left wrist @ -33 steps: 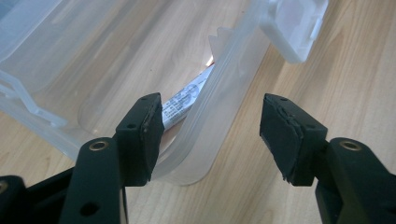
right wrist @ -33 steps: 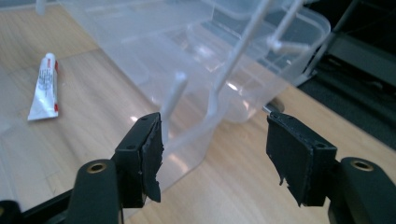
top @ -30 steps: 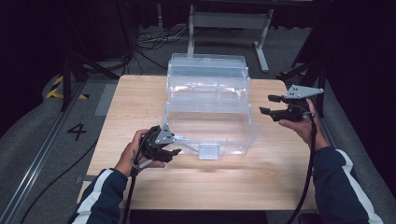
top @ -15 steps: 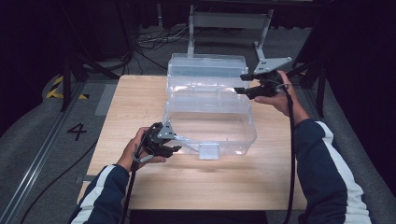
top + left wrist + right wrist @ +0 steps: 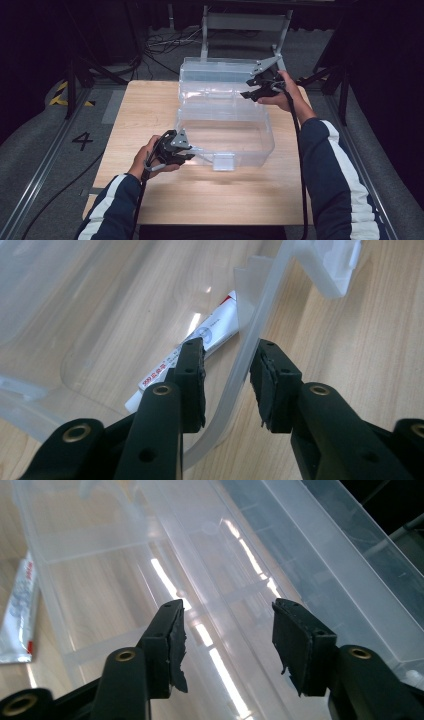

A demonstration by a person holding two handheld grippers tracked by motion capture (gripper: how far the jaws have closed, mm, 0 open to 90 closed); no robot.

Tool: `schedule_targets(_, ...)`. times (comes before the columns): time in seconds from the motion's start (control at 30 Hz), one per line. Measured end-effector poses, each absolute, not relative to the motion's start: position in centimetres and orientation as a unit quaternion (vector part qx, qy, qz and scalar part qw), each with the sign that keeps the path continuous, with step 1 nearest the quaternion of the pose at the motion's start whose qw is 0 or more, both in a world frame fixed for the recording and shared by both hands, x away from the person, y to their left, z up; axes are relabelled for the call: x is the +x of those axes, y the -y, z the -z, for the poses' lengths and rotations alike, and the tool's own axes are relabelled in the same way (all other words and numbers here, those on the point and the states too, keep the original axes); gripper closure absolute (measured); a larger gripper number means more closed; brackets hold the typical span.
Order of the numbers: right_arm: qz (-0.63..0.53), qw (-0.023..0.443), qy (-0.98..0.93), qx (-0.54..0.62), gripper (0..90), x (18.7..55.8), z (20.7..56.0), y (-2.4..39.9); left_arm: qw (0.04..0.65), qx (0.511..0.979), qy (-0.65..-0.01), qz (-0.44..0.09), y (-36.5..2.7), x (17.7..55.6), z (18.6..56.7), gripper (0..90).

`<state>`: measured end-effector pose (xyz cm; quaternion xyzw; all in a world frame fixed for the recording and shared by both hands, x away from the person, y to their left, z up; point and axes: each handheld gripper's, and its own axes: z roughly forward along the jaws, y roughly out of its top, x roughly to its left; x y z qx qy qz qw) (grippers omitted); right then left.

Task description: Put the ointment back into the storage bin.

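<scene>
- I see bare wooden counter (image 5: 150, 110) to the left of and in front of the clear plastic box (image 5: 225, 130); dark floor drops off past every counter edge.
- A white tube (image 5: 200, 347) lies inside the box, just beyond my left gripper (image 5: 227, 375) — the box's front rim stands between its jaws.
- Left jaws have just been closing; one sits inside the rim, one outside, a sliver of gap showing each side, not yet pinching.
- My right gripper (image 5: 227, 640) hovers at the raised lid (image 5: 220, 70) — jaws half open, just been closing, holding nothing; the lid's ribbed plastic lies right ahead.
</scene>
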<state>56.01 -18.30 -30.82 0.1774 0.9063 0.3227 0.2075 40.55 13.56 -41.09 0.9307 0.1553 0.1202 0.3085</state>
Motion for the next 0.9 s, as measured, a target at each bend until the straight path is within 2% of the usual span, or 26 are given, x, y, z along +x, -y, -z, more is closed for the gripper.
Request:
schedule_targets(0.07, -0.324, 0.203, -0.907, 0.175, 53.4, 56.3, 30.8, 18.4, 0.305, 0.932, -0.153, -0.119, -13.5, 40.5, 41.0, 70.1)
schedule_targets(0.13, -0.303, 0.219, -0.912, 0.169, 58.4, 56.5, 30.8, 18.3, 0.302, 0.934, -0.151, -0.119, -13.4, 40.5, 41.0, 70.9)
schedule_targets(0.33, -0.282, 0.198, -0.926, 0.155, 67.4, 56.7, 30.8, 18.0, 0.306, 0.933, -0.146, -0.118, -13.4, 40.6, 41.0, 72.2)
schedule_targets(0.9, -0.233, 0.198, -0.944, 0.122, 78.0, 56.7, 30.2, 16.6, 0.317, 0.929, -0.153, -0.114, -13.4, 40.6, 41.1, 73.0)
